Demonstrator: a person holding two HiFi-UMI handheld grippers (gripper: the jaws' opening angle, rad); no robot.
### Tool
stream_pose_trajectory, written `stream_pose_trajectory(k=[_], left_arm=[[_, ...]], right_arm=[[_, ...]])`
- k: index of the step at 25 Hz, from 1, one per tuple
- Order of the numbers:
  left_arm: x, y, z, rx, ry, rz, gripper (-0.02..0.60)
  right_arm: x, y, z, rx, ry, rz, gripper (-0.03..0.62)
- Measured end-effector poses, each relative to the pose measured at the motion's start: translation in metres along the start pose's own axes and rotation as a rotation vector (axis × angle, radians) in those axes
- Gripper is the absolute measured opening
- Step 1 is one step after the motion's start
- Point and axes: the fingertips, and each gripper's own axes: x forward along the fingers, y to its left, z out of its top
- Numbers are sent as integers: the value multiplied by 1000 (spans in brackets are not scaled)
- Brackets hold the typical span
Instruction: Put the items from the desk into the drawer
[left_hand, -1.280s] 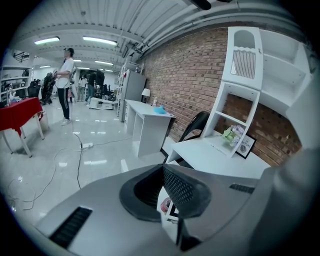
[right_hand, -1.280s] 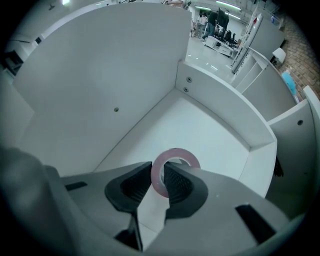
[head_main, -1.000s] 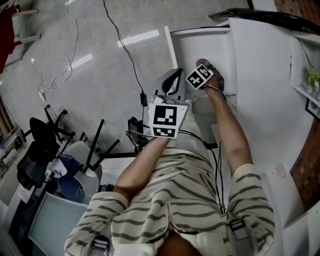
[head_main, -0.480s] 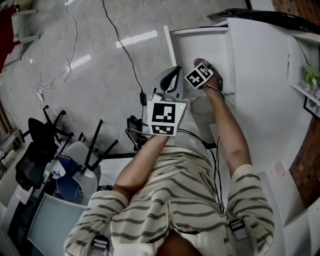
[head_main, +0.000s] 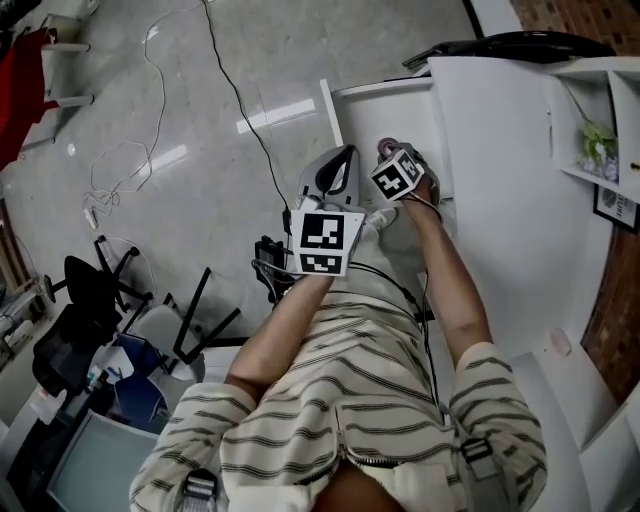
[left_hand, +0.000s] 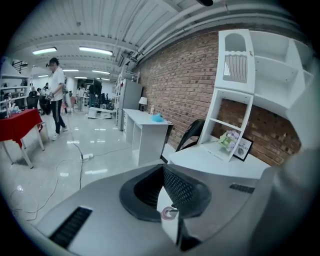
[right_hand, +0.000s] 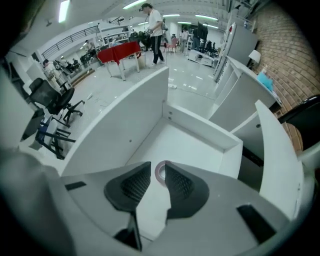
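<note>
Right gripper (right_hand: 158, 165) hung over the drawer (right_hand: 190, 145), jaws just opened, tape (right_hand: 160, 176) lay free on its floor below the gap, left gripper (left_hand: 164, 172) unclenched, pads narrowly parted.

On my right gripper (right_hand: 158, 168) the pads (right_hand: 131, 185) are black with a fine cross-hatch and the shell is grey. The jaws have just been opening, with nothing gripped. Past their tips a pinkish ring (right_hand: 160, 173) lies in the white drawer (right_hand: 197, 142). Both marker cubes (head_main: 398, 176) show black-and-white squares. Behind the jaws, my shirt (head_main: 350, 400) is cream with dark stripes.
</note>
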Motion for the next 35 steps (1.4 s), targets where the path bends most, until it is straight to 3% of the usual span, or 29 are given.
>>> stream_pose_trajectory(k=[9, 14, 23, 29, 35], left_arm=[[-16, -21, 36, 21, -60, -28, 6], [-24, -39, 50, 41, -77, -45, 6], [-39, -48, 93, 85, -151, -40, 6], [-46, -64, 120, 119, -205, -57, 6], [-57, -82, 146, 147, -267, -79, 6]], right_arm=[[-87, -6, 29, 118, -176, -12, 95], [-140, -5, 41, 234, -308, 4, 95], [-236, -28, 68, 386, -561, -81, 89], [-290, -41, 71, 435, -682, -137, 77], [-346, -49, 75, 444, -815, -214, 24]])
